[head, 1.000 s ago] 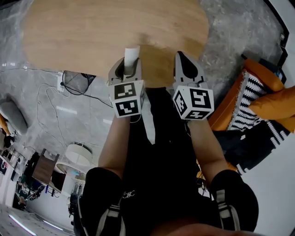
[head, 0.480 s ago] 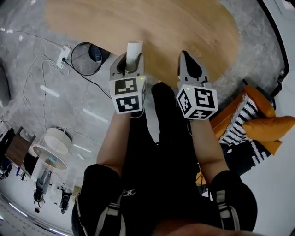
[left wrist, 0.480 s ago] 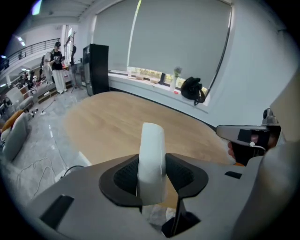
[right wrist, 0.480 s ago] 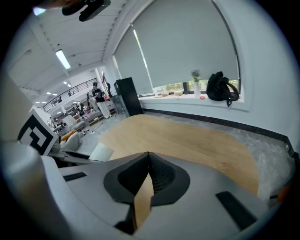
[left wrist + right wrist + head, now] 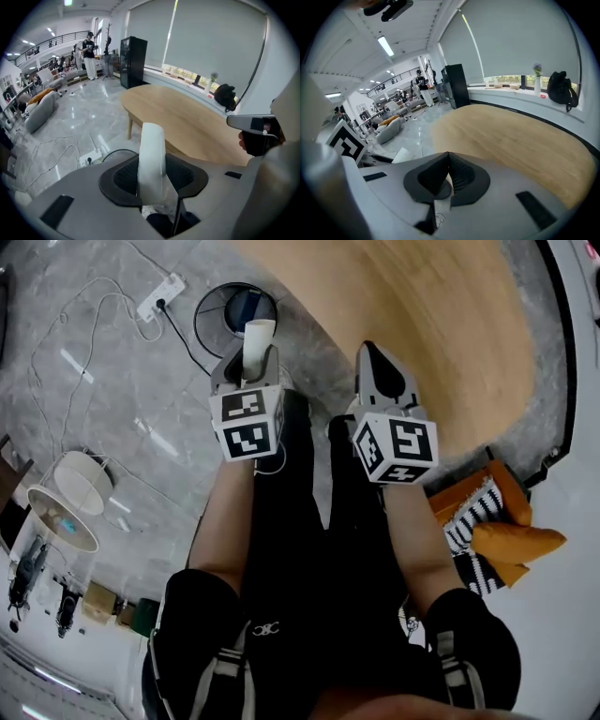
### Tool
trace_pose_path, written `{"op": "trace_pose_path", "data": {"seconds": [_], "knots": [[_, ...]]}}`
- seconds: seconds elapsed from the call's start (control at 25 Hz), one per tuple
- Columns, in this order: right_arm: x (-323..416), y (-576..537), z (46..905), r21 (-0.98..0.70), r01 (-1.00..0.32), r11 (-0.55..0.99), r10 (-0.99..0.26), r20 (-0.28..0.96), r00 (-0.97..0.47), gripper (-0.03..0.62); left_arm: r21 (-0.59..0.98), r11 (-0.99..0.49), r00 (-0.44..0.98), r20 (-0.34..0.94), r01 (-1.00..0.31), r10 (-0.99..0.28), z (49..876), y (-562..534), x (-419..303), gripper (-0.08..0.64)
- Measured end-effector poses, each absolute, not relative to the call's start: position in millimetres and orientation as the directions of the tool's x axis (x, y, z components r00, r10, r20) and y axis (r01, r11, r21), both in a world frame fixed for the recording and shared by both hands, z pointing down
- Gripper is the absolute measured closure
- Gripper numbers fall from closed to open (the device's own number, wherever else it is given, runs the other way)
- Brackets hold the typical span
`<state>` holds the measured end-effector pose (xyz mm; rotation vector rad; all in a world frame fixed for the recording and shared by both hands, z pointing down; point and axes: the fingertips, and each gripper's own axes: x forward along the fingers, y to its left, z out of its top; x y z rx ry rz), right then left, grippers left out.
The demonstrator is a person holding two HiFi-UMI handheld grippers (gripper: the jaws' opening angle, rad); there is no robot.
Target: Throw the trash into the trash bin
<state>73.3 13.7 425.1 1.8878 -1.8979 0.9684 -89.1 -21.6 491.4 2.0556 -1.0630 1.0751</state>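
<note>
Held: paper roll (image 5: 151,154), near the trash bin (image 5: 234,307)

The left gripper (image 5: 152,183) clamps it upright (a white tube). The right gripper (image 5: 446,174) has its jaws together, empty. The round black bin stands on the floor (image 5: 112,399) beside the wooden table (image 5: 422,324), just beyond the roll
</note>
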Motion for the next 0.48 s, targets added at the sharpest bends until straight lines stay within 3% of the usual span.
{"op": "trace_pose_path", "data": {"seconds": [0.24,0.48], "knots": [[8.6,-39.1,453.2,-0.243,-0.97,-0.003,-0.724,0.67,-0.165,0.58,0.09,-0.493,0.288,0.894,-0.865,-0.343,566.6,-55.6,-164.2,0.387],[-25.0,-64.5,475.3,-0.219,-0.975,0.034,-0.697,0.694,-0.18,0.58,0.153,-0.529,0.318,0.918,-0.835,-0.237,654.2,-72.0,-177.9,0.386]]}}
